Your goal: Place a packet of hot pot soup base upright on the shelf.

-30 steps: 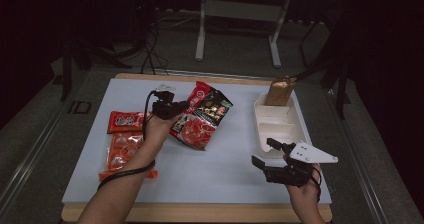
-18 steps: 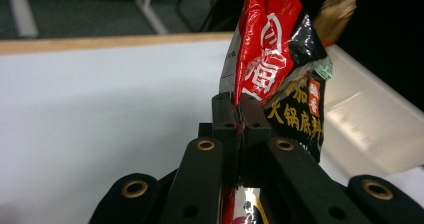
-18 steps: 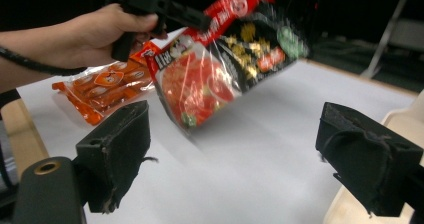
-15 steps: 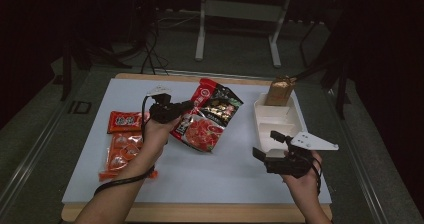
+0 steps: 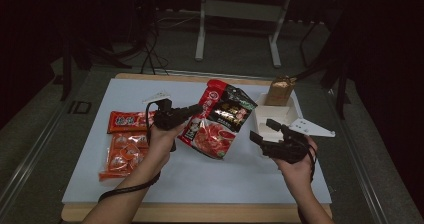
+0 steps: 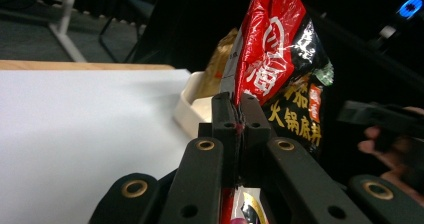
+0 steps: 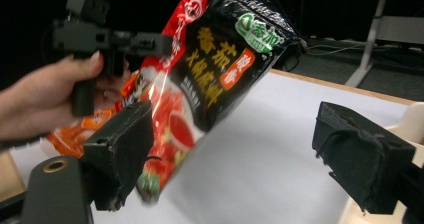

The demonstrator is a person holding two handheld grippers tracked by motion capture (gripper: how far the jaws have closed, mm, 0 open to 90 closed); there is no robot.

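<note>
A red-and-black sauce packet (image 5: 220,119) hangs tilted above the white mat, and my left gripper (image 5: 197,109) is shut on its left edge. In the left gripper view the jaws (image 6: 236,101) pinch the packet's (image 6: 272,54) rim, which stands up above them. My right gripper (image 5: 262,130) is just right of the packet, open. Its jaws have just been closing a little. In the right gripper view (image 7: 235,144) the packet (image 7: 215,69) hangs beside the left pad without being pressed, and the left gripper (image 7: 165,41) holds it from behind.
A white tray (image 5: 272,116) stands at the right of the mat with a brown paper bag (image 5: 279,90) at its far end. Two orange-red snack packets (image 5: 127,121) (image 5: 122,154) lie at the left. Bare white mat (image 5: 225,179) spreads toward the front edge.
The left gripper has carried the packet a little to the right, toward the right gripper. The right hand has moved away from the front edge toward the packet and the tray.
</note>
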